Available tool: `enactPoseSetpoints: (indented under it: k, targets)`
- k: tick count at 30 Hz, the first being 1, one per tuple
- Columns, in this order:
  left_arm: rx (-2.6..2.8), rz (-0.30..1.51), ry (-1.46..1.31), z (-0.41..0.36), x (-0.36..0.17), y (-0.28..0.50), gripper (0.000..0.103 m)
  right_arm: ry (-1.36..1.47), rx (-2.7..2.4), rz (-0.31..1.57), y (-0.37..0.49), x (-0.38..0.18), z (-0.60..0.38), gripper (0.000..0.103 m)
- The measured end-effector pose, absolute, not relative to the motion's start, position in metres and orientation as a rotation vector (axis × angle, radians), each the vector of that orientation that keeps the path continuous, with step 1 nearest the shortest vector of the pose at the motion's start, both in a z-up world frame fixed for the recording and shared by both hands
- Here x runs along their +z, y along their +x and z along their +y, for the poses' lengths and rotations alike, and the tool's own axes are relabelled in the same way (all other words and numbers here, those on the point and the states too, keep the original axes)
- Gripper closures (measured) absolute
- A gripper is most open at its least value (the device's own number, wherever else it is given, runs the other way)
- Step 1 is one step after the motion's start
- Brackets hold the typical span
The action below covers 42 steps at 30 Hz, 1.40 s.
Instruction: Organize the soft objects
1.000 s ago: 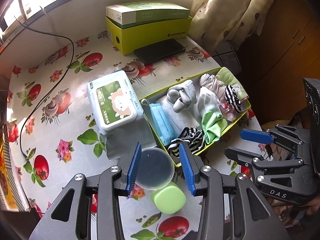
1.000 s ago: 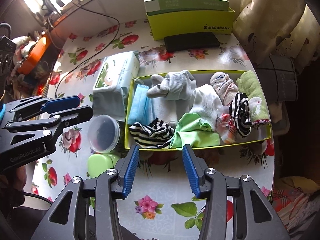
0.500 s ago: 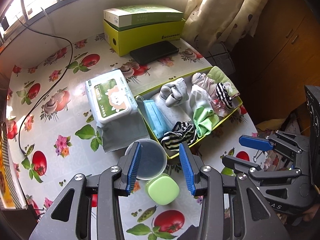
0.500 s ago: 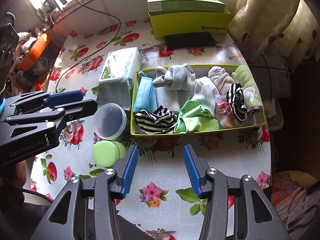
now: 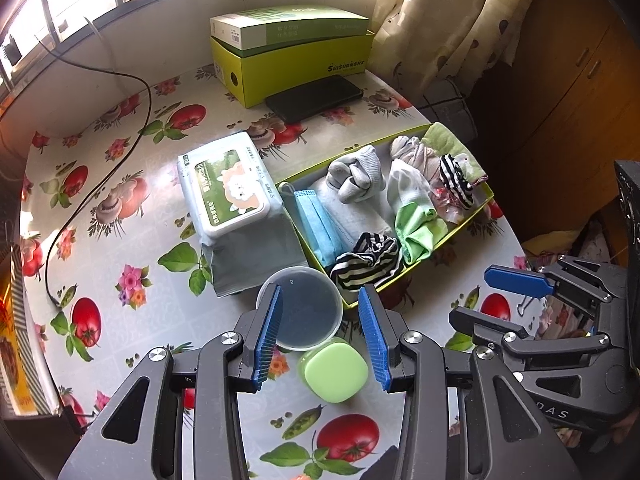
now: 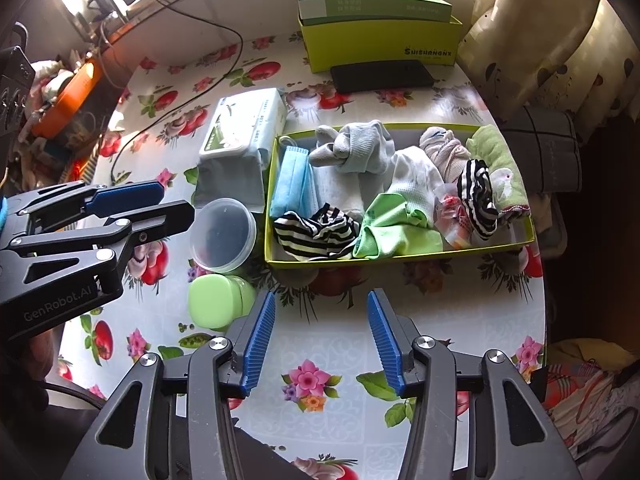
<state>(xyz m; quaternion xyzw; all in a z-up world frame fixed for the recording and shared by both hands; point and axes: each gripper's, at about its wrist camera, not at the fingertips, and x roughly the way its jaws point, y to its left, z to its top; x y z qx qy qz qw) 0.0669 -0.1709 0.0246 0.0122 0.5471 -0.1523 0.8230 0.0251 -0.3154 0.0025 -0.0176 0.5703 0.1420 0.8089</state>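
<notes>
socks and cloths fill the shallow yellow-green tray point(image 6: 404, 258) on the flowered tablecloth point(image 6: 332, 356), none of them in either tool. nearest the cameras, the right gripper point(image 6: 322, 334) hangs above bare cloth just in front of the tray, its blue pads spread wide with nothing between them. the left gripper point(image 5: 320, 336) hovers level over a green square case point(image 5: 336, 372) and a clear round tub point(image 5: 300, 308), jaws likewise apart and empty. in the tray's near row lie a striped sock point(image 6: 316, 232) and a lime green cloth point(image 6: 394, 232); a blue face mask point(image 6: 294, 184) sits at its left end, with grey socks point(image 6: 354, 148) behind. a wet-wipes pack point(image 5: 228, 192) rests just left of the tray. farther back are a black phone point(image 5: 316, 98), stacked green boxes point(image 5: 296, 56), then a curtain point(image 5: 444, 20) and window.
</notes>
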Motion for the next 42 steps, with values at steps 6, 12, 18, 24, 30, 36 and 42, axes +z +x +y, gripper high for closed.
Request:
enactPoseSetpoints:
  k: [6,12,18,24,30,36,42]
  targets:
    - [-0.322,1.179,0.037,-0.175,0.02,0.069,0.062,-0.025,0.297,1.223,0.028,-0.001,-0.321,0.054]
    - [-0.325,1.185,0.048,-0.179,0.018,0.071,0.062,-0.014,0.298,1.229,0.031,-0.006,-0.325,0.054]
    - [-0.328,1.198,0.049,-0.18,0.015,0.072,0.062,-0.013,0.3,1.231,0.032,-0.007,-0.326,0.054]
    - [-0.332,1.201,0.054,-0.181,0.013,0.072,0.062,-0.012,0.298,1.23,0.032,-0.008,-0.327,0.054]
    - [-0.337,1.208,0.066,-0.183,0.011,0.072,0.062,-0.006,0.296,1.233,0.031,-0.01,-0.327,0.054]
    - [-0.339,1.212,0.064,-0.184,0.01,0.073,0.062,-0.002,0.292,1.238,0.03,-0.013,-0.327,0.053]
    - [-0.339,1.215,0.065,-0.184,0.008,0.073,0.062,0.001,0.294,1.241,0.029,-0.014,-0.327,0.053]
